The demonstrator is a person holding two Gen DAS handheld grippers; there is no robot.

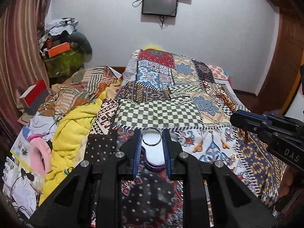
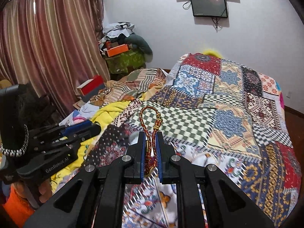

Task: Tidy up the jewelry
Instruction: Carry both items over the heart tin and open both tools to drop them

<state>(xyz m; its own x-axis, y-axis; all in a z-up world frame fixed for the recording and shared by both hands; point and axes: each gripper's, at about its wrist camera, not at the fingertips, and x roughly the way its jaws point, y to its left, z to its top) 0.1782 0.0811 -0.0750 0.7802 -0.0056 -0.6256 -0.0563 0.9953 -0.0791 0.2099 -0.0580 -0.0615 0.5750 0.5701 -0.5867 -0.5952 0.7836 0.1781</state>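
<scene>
A striped curtain (image 2: 47,43) hangs along the left of the room. Before it, at the bed's left edge, lie a red box (image 1: 34,93), a pink band (image 1: 40,152) and a yellow blanket (image 1: 74,131) bunched against the patchwork quilt (image 1: 190,87) that covers the bed. In the far left corner a pile holds an orange box (image 1: 58,51) on a green bundle.

The left gripper (image 1: 152,142) hovers over the near part of the quilt. Its blue-padded fingers (image 1: 137,152) stand close together, clamped on the sides of a white case (image 1: 153,152) with a purple rim. The case's lid (image 1: 151,135) tilts up at the far end, ringed by a thin metal edge. The case is held off the quilt, between the pads, its rounded end toward the wall.

To the right, the right gripper (image 2: 151,148) holds a braided red-and-gold bracelet (image 2: 150,121). Its fingers (image 2: 158,152) are nearly together, pinching the cord's lower part, while the loop stands up above the tips with gold knots on its right strand. In the left wrist view the bracelet (image 1: 228,102) shows beyond that gripper's tip, over the quilt's right side.

On the white wall (image 1: 209,28) at the bed's far edge hang two dark screens (image 1: 159,4), one above the other. A wooden door (image 1: 290,47) stands at the far right.
</scene>
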